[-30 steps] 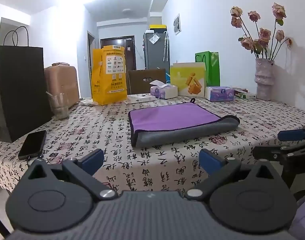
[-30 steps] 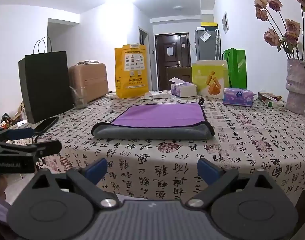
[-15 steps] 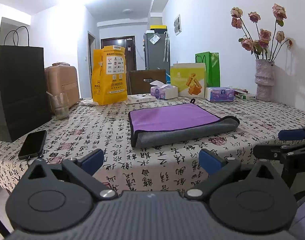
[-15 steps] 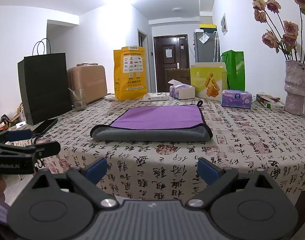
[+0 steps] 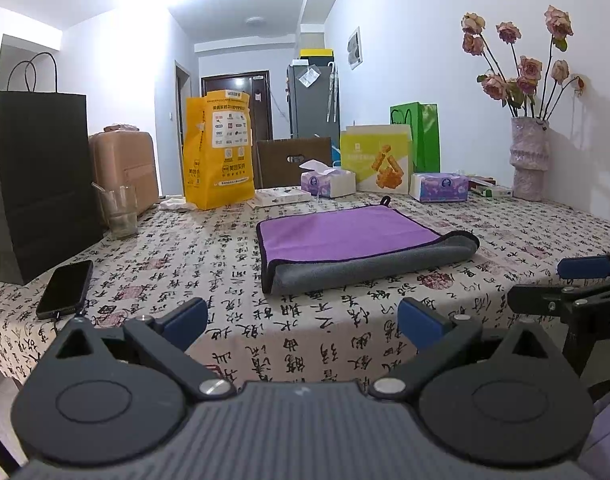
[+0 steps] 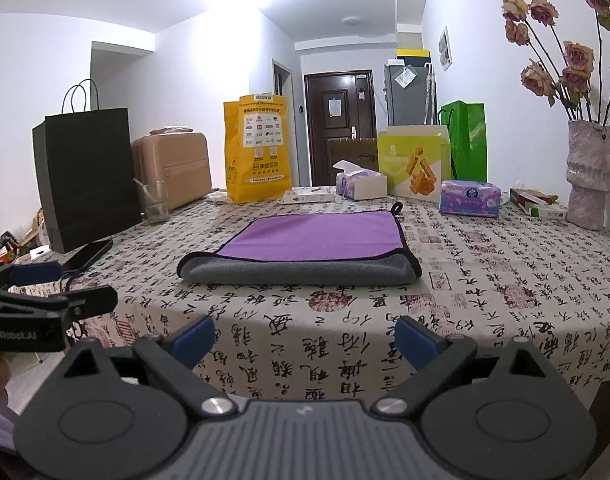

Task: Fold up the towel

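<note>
A purple towel with a grey underside (image 5: 357, 242) lies folded flat on the patterned tablecloth (image 5: 209, 264); its rolled grey fold faces me. It also shows in the right wrist view (image 6: 305, 244). My left gripper (image 5: 303, 318) is open and empty, held low before the table's front edge, short of the towel. My right gripper (image 6: 304, 338) is open and empty, also before the front edge. Each gripper shows in the other's view: the right one at the right side (image 5: 573, 284), the left one at the left side (image 6: 45, 292).
A black phone (image 5: 65, 288) lies near the front left. A black paper bag (image 5: 33, 184), a glass (image 5: 119, 212), a yellow bag (image 5: 219, 152), tissue boxes (image 5: 439, 187), gift bags (image 5: 375, 164) and a vase of roses (image 5: 531, 160) stand along the table's left, back and right.
Both grippers have dropped slightly and stay open. The towel has not moved.
</note>
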Demonstrator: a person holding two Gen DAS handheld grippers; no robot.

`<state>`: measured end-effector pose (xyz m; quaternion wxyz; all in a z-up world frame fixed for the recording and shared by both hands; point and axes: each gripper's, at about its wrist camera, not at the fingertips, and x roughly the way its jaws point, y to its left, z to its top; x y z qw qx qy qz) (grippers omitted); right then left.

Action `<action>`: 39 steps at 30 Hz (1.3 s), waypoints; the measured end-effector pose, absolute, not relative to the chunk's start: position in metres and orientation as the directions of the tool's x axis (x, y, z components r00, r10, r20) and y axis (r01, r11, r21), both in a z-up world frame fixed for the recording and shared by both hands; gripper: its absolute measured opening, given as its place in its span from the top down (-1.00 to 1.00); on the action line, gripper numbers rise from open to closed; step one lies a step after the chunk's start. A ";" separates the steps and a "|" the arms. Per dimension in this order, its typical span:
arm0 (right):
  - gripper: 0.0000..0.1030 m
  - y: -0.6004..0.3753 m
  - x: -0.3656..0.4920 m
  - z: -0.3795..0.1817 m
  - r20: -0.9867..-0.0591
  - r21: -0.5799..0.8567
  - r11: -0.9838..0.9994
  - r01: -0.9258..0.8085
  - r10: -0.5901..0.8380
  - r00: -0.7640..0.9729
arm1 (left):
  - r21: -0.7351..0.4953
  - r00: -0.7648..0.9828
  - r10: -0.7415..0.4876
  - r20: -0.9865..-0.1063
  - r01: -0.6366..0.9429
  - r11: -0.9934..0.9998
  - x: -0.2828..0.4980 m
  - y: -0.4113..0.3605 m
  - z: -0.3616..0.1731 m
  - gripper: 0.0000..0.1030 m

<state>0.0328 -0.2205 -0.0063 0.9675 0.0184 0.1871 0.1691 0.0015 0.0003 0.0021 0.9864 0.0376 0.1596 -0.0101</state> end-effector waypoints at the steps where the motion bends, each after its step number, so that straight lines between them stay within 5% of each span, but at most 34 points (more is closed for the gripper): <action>1: -0.88 -0.220 0.032 -0.006 -0.357 0.099 0.943 -0.318 0.332 0.873 | 0.070 0.949 -0.008 -0.316 0.032 0.997 0.002 0.000 0.003 -1.00; 39: -0.88 -0.222 0.033 -0.009 -0.360 0.101 0.946 -0.309 0.324 0.875 | 0.070 0.948 -0.015 -0.318 0.040 0.997 0.003 -0.001 0.001 -1.00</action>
